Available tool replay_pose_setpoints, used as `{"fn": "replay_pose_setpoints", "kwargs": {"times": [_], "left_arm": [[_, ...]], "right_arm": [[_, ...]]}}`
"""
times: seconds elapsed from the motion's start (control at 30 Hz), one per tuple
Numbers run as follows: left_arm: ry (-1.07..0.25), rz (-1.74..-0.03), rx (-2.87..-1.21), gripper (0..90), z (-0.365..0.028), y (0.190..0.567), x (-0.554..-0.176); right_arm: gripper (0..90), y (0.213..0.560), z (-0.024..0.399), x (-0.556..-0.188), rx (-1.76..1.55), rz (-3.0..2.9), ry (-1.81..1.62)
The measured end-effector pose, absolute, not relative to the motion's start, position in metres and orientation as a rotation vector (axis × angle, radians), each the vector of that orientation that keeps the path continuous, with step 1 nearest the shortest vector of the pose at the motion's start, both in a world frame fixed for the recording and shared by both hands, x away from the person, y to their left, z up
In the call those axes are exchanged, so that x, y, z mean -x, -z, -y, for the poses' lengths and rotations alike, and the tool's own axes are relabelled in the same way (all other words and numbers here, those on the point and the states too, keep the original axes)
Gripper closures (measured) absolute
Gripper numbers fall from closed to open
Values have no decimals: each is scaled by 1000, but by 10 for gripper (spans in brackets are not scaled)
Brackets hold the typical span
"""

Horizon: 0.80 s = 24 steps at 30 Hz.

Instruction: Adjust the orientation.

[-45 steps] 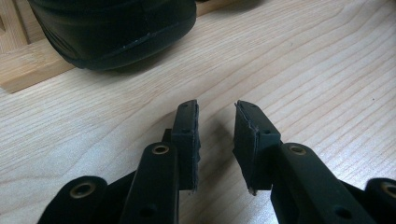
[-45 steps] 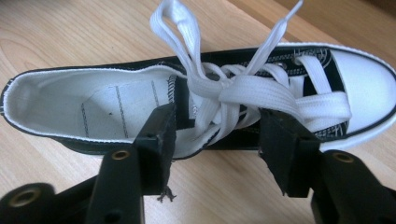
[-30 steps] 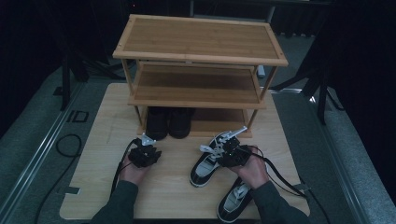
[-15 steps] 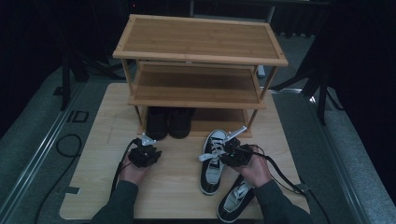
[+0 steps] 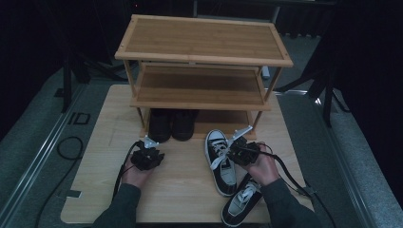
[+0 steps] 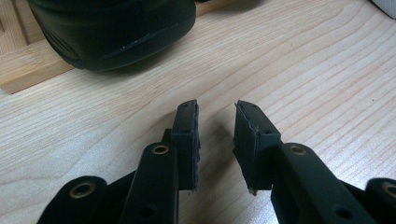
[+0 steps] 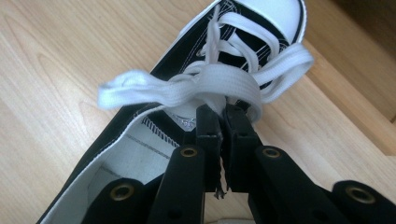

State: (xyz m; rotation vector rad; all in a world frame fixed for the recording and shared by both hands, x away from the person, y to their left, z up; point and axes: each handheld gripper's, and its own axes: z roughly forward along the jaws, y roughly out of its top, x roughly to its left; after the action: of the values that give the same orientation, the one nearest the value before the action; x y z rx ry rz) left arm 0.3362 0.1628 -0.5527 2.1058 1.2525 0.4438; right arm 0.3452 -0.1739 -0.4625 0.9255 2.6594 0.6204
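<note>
Sneaker (image 5: 221, 161) in black and white canvas is lying on the wooden table (image 5: 185, 190), its long axis running away from you, white toe cap pointing at the bamboo shoe rack (image 5: 202, 61). Your right gripper (image 7: 223, 114) is sitting over the shoe's opening, and its jaws have just been closing and are now pinching the sneaker's side wall beneath the white laces (image 7: 210, 84). Your left gripper (image 6: 215, 116) is resting with jaws parted around nothing, a black shoe (image 6: 116, 28) lying just ahead of it. A second sneaker (image 5: 242, 202) is lying behind your right gripper.
</note>
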Motion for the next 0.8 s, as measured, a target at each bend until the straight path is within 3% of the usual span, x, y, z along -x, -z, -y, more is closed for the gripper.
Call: {"fn": "replay_pose_setpoints", "kwargs": {"times": [0.63, 0.8], "left_arm": [[-446, -1251, -2110, 700, -163, 553, -336], [-445, -1250, -2109, 699, -163, 553, -336]], "right_arm": [[864, 465, 181, -360, -951, -2601, -655], [815, 463, 182, -358, -959, -2602, -679]]}}
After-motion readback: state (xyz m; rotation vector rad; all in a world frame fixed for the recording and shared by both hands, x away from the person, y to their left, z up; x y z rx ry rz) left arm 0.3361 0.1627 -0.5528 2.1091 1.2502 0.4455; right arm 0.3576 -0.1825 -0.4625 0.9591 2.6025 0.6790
